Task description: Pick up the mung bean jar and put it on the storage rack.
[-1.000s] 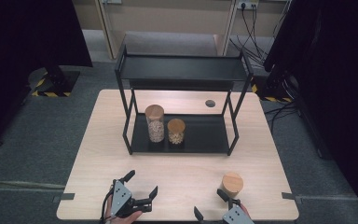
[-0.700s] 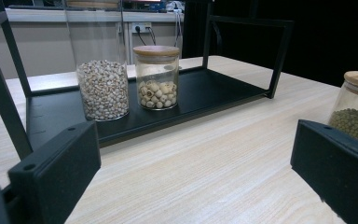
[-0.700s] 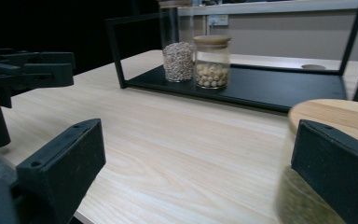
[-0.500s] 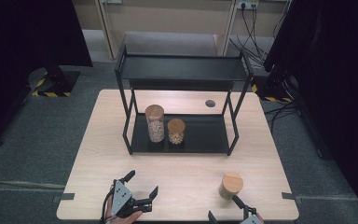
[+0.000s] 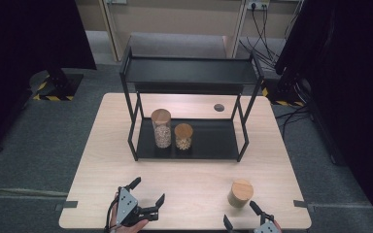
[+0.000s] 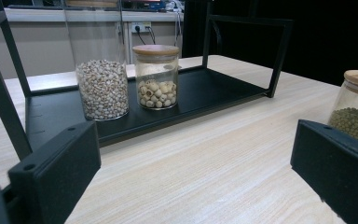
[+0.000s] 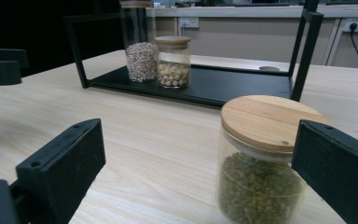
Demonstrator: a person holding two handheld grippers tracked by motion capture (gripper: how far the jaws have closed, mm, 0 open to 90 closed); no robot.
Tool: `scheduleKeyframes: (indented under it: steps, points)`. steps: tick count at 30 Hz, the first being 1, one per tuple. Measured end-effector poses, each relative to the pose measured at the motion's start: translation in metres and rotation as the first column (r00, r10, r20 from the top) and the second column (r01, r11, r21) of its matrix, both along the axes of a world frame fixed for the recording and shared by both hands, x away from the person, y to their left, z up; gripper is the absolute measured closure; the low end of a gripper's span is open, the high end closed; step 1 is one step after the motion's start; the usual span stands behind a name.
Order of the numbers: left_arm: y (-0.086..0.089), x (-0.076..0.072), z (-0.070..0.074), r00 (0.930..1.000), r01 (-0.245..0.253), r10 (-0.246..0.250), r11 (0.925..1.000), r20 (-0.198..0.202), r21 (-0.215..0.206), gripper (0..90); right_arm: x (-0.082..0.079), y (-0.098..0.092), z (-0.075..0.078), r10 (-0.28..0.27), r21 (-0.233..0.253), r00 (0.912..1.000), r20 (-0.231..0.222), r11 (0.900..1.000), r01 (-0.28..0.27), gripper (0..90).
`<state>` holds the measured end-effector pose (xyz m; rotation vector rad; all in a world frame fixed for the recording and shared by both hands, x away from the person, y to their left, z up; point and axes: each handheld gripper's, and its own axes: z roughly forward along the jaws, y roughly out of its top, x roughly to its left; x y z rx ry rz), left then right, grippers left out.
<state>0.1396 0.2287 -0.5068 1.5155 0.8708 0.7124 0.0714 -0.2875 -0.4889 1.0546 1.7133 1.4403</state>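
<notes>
Near the desk's (image 5: 194, 189) front right edge stands the green-bean jar (image 5: 240, 193), free, just ahead of the right gripper (image 5: 245, 217), fingers wide. Left gripper (image 5: 147, 198) wide, empty. Risk: an off-centre closure could tip the jar or slip off its wooden lid (image 7: 271, 121).

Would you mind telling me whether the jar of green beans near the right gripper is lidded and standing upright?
Yes. The green-bean jar stands upright on the table, apart from the shelf, with its wooden lid seated on top.
</notes>
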Motion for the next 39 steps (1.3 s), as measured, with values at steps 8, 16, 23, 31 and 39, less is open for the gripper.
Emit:
scheduleKeyframes:
  steps: [8, 16, 23, 31, 39]
  points:
    - [0.000, 0.000, 0.000, 1.0000, 0.000, 0.000, 1.0000, -0.001, 0.001, 1.0, 0.006, -0.001, 0.000, -0.028, -0.023, 0.9996, 0.003, 0.999, 0.028, 2.9]
    - [0.000, 0.000, 0.000, 1.0000, 0.000, 0.000, 1.0000, -0.001, 0.002, 0.9, 0.014, -0.001, -0.001, -0.041, -0.034, 0.9992, 0.002, 0.999, 0.041, 2.9]
    - [-0.001, 0.000, 0.000, 1.0000, 0.001, -0.001, 1.0000, -0.001, 0.002, 0.9, 0.021, 0.001, -0.001, -0.057, -0.034, 0.9984, 0.003, 0.998, 0.057, 2.9]
    - [-0.001, 0.000, 0.000, 1.0000, 0.001, -0.001, 1.0000, -0.002, 0.003, 1.0, 0.026, 0.002, -0.002, -0.077, -0.038, 0.9971, 0.001, 0.996, 0.077, 3.1]
    - [-0.001, 0.001, -0.001, 1.0000, 0.001, -0.001, 1.0000, -0.003, 0.005, 1.0, 0.037, 0.004, -0.002, -0.096, -0.042, 0.9954, -0.004, 0.995, 0.096, 3.4]
